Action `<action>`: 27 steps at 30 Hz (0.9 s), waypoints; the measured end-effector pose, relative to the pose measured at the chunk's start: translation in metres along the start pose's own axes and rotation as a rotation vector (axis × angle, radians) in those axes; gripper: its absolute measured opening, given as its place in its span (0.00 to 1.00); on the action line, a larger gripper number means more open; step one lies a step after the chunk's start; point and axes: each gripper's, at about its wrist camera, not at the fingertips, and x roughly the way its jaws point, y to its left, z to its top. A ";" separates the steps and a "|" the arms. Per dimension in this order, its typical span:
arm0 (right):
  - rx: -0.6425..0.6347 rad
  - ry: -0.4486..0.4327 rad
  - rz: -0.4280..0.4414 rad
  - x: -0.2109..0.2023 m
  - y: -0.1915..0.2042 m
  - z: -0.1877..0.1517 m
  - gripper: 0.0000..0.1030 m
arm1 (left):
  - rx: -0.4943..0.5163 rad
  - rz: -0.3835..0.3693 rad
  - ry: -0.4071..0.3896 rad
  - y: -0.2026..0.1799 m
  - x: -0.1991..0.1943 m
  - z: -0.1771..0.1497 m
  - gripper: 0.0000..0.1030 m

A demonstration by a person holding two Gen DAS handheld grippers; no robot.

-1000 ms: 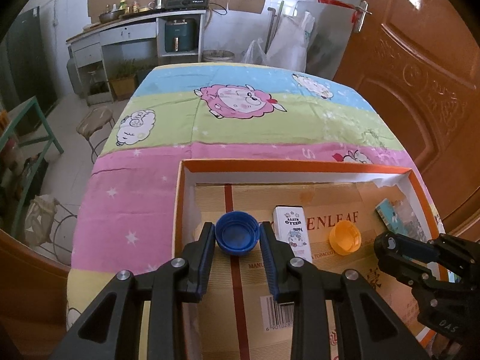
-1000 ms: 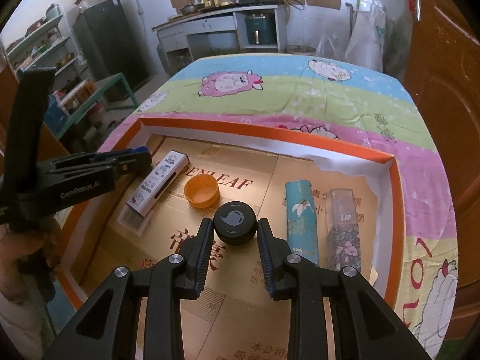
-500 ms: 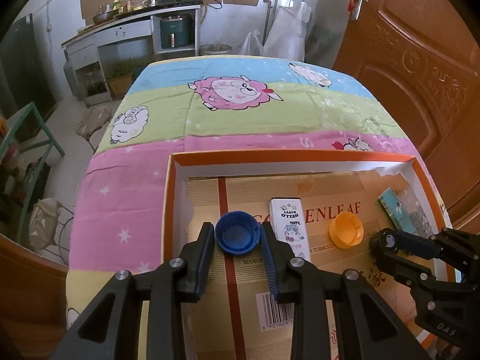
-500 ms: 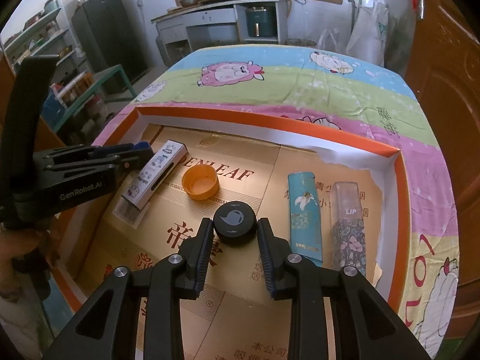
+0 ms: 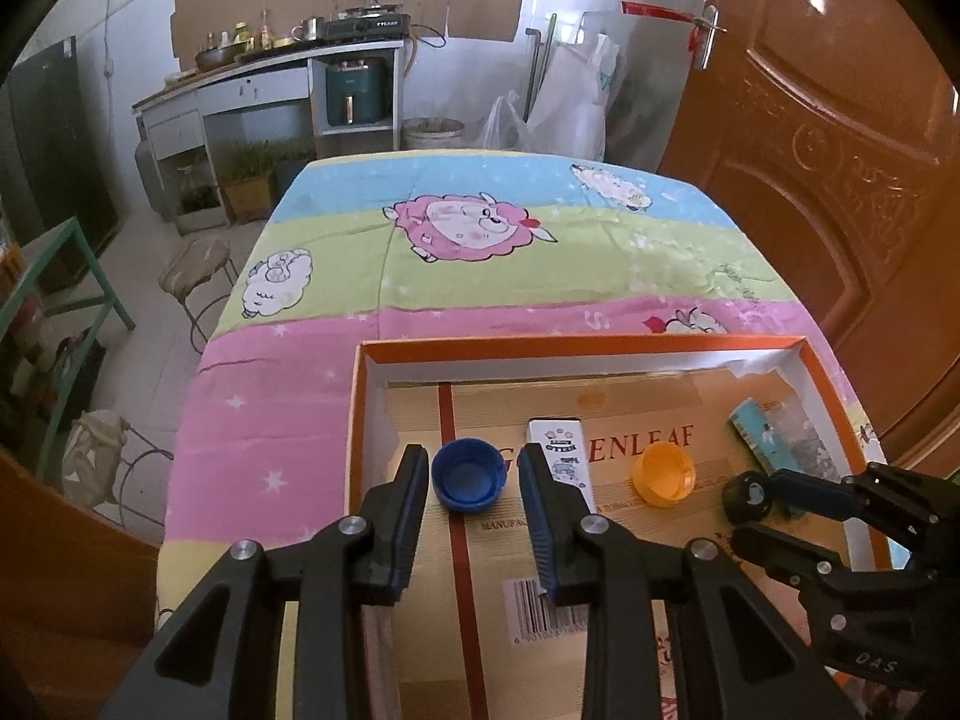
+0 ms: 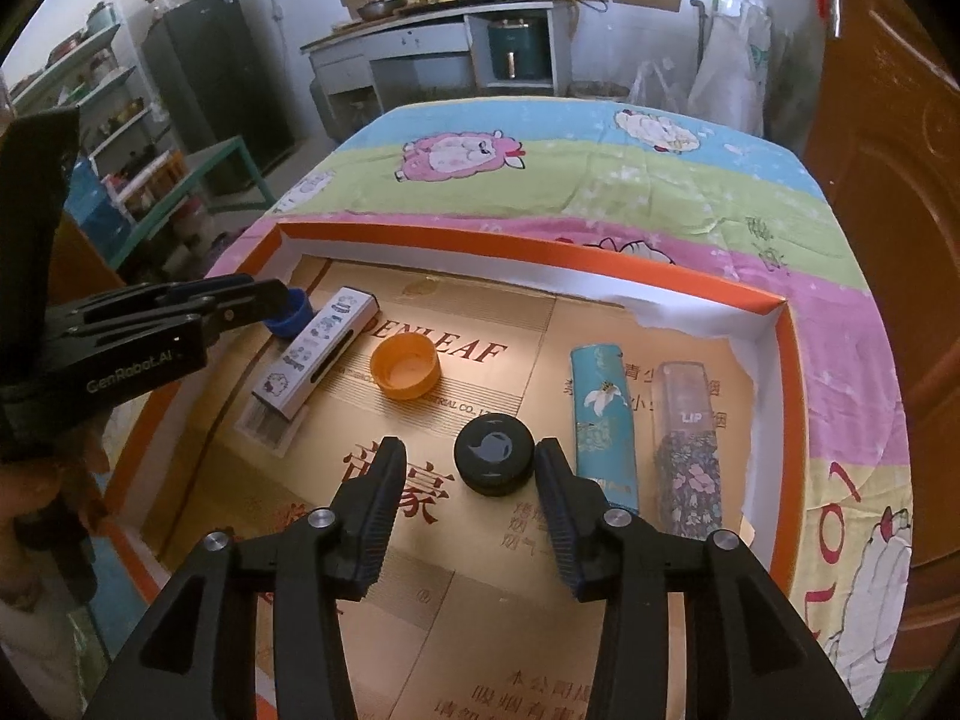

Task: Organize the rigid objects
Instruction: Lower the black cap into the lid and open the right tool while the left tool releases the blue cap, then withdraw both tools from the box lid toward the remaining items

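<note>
Through my left wrist camera, my left gripper (image 5: 474, 480) is clamped narrowly on the blue cap (image 5: 467, 474), which sits open side up near the left wall of the orange-rimmed box (image 5: 576, 343). The white carton (image 5: 564, 459) lies just beside my right finger, so there is little room that way; the orange cap (image 5: 664, 473) lies further right with bare cardboard around it. My right gripper (image 5: 744, 513) reaches in from the right edge. Through my right wrist camera, my right gripper (image 6: 468, 471) is opening, and the black cap (image 6: 494, 453) rests on the box floor between the fingers, nearer the right one, with a clear gap on its left. The teal tube (image 6: 602, 423) lies just right of my right finger, the floral tube (image 6: 687, 450) beside it near the right wall.
</note>
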 end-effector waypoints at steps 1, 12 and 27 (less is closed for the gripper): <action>-0.001 -0.001 0.000 -0.001 0.000 0.000 0.45 | 0.000 0.000 -0.002 0.000 -0.002 -0.001 0.30; 0.003 -0.017 -0.002 -0.022 0.004 -0.007 0.45 | -0.014 -0.005 -0.028 -0.001 -0.023 -0.003 0.30; 0.008 -0.043 -0.004 -0.059 0.017 -0.023 0.45 | -0.042 -0.012 -0.053 -0.001 -0.059 -0.021 0.30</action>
